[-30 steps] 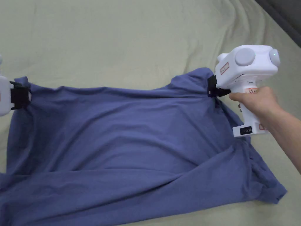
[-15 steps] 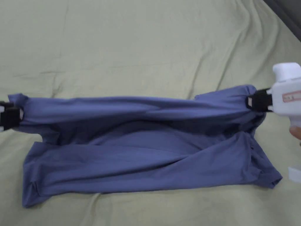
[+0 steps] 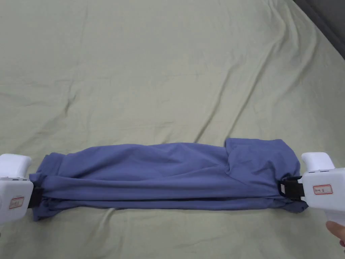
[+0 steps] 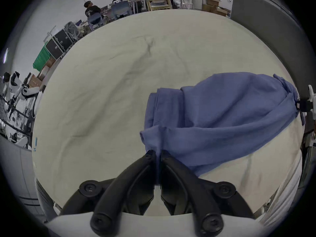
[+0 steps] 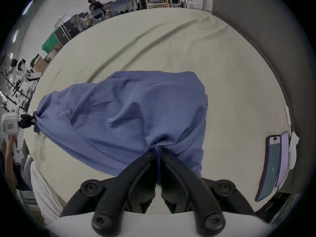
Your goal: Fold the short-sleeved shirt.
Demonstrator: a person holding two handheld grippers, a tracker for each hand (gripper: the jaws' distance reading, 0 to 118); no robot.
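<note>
The blue shirt (image 3: 161, 175) is lying folded into a long, narrow band, several layers stacked on one another, with soft creases running along its length. A squarer flap, possibly a sleeve, is lying on top near its right end. The cloth is looking plain and matte, with no print that can be made out.

Its long axis is running from your left to your right across the near part of the bed, roughly parallel to the lower edge of the head view. The band is resting on the pale green sheet (image 3: 175, 67), stretched between your two hands.

You are holding the left tool (image 3: 33, 197) closed on the shirt's left end; in the left gripper view both jaws are pinching a bunched fold of cloth (image 4: 158, 155). You are holding the right tool (image 3: 283, 189) closed on the shirt's right end, and the right gripper view is showing the same pinch on gathered fabric (image 5: 158, 151).

Beyond the shirt, the sheet is spreading wide and wrinkled away from you. A dark edge (image 3: 323, 20) is cutting across the far right corner. In the right gripper view a phone (image 5: 271, 169) is lying near the bed's right edge, well apart from the shirt.
</note>
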